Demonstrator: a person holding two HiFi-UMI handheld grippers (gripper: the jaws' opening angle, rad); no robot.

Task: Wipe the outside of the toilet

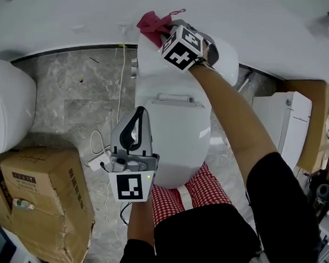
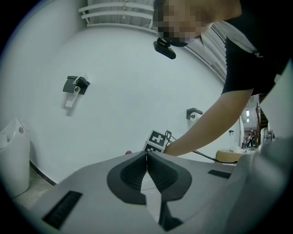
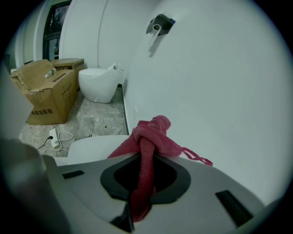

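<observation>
Head view shows wiping under way at the back of the toilet (image 1: 178, 133): the right hand-held gripper (image 1: 168, 33), clamped on a bunched pink cloth (image 1: 151, 23), holds it at the tank's top by the wall, while the left hand-held gripper (image 1: 135, 124) hangs closed and empty over the lid. Next, I judge, the cloth needs dragging down the tank's sides and round the bowl in steady contact. White, glossy and lid-down, the toilet stands against the wall on a marble floor.
</observation>
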